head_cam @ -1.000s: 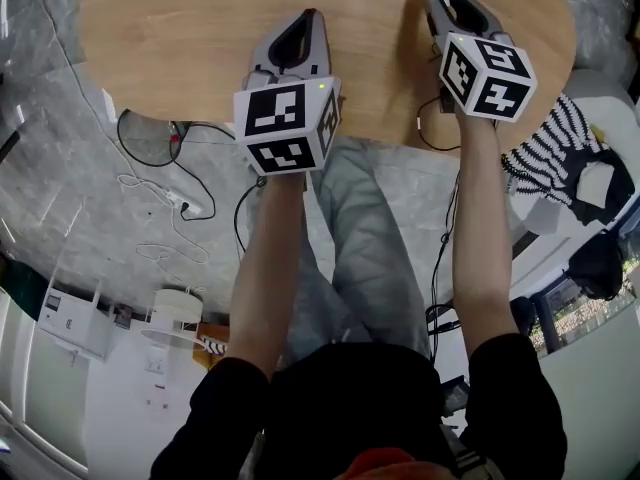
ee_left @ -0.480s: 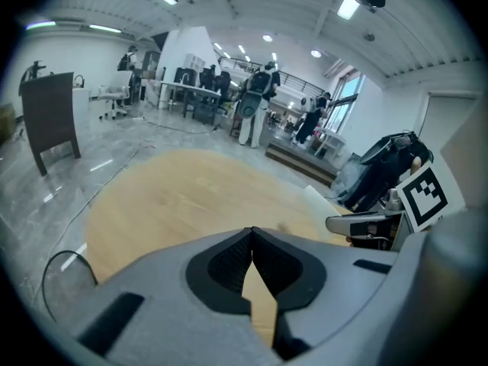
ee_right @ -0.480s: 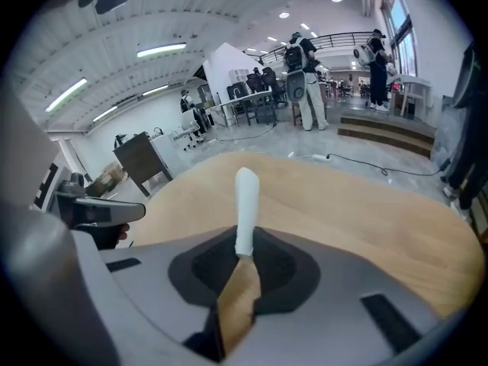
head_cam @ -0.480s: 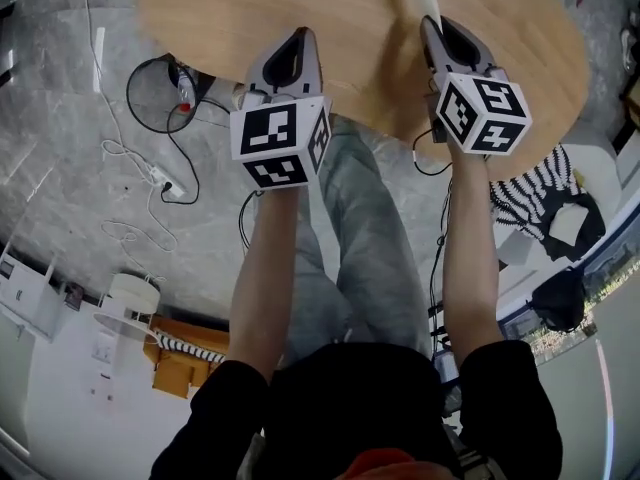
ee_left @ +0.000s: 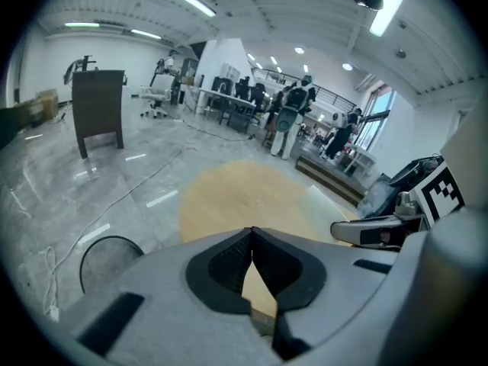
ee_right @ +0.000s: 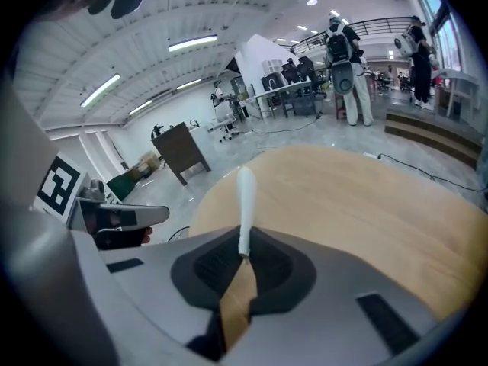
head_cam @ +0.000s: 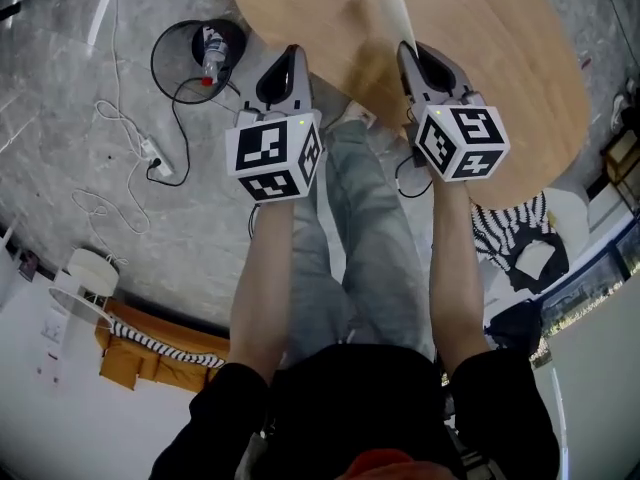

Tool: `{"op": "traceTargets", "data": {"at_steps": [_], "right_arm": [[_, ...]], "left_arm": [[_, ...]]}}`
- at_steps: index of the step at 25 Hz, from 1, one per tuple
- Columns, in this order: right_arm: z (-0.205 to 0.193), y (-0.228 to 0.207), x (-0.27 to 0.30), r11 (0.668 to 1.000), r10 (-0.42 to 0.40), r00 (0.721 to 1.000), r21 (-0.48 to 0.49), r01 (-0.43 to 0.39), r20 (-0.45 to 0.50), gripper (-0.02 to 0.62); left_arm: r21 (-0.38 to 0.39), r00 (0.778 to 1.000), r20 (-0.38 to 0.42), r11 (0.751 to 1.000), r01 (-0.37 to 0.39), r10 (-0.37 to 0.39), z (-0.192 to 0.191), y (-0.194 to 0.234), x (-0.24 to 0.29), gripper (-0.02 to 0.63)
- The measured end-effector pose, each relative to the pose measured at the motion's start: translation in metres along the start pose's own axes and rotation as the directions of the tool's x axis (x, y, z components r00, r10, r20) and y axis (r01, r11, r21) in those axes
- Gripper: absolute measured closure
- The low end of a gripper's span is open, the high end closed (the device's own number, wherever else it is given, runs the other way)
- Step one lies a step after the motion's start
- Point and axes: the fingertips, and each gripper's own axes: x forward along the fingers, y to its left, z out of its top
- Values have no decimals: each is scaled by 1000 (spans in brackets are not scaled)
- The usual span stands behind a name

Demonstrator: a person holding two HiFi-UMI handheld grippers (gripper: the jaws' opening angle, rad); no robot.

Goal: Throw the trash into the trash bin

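My right gripper (head_cam: 408, 50) hangs over the round wooden table (head_cam: 480, 58), jaws closing with a white rolled piece of trash (head_cam: 393, 13) pinched between them. In the right gripper view the trash (ee_right: 245, 200) sticks up and forward out of the right gripper (ee_right: 244, 239). Past the table's left edge my left gripper (head_cam: 290, 53) is shut with nothing in it, and the left gripper view shows the left gripper (ee_left: 252, 233) with its tips touching. The black trash bin (head_cam: 157, 58) stands on the floor left of the left gripper, with a bottle (head_cam: 209, 48) inside. Its rim (ee_left: 107, 239) shows low left.
Cables and a power strip (head_cam: 150, 153) lie on the grey floor left of the person's legs. A striped garment (head_cam: 520, 218) is draped on a seat at the right. A dark cabinet (ee_left: 99, 109) and several people stand far off across the hall.
Both grippers have swung left across the table toward its edge. The trash bin has come into view beside the left gripper. The white trash stays in the right gripper.
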Motion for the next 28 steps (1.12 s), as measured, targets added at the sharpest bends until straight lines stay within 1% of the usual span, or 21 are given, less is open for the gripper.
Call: {"op": "traceTargets", "data": {"at_steps": [3, 6, 13, 17, 20, 24, 28], "right_arm": [[3, 41, 19, 998, 63, 998, -30, -64, -23, 572], [5, 84, 40, 990, 127, 990, -63, -130, -54, 574], [-5, 183, 87, 959, 241, 961, -122, -258, -135, 572], [-17, 233, 118, 934, 304, 932, -130, -333, -198, 571], [-31, 265, 144, 916, 331, 908, -143, -374, -256, 565], [-54, 294, 175, 897, 342, 879, -163, -411, -333, 549], [-80, 310, 203, 890, 334, 852, -162, -426, -403, 537]], "left_arm": [[-42, 999, 13, 998, -43, 43, -1, 35, -17, 601], [-91, 995, 23, 991, -96, 99, -4, 73, -37, 601], [-198, 979, 16, 960, -197, 205, -26, 160, -83, 601], [-261, 966, 11, 933, -247, 259, -39, 201, -104, 601], [-304, 956, 3, 911, -278, 292, -47, 229, -117, 601], [-358, 943, -12, 879, -314, 332, -64, 262, -129, 601], [-407, 931, -33, 846, -344, 362, -83, 291, -134, 601]]}}
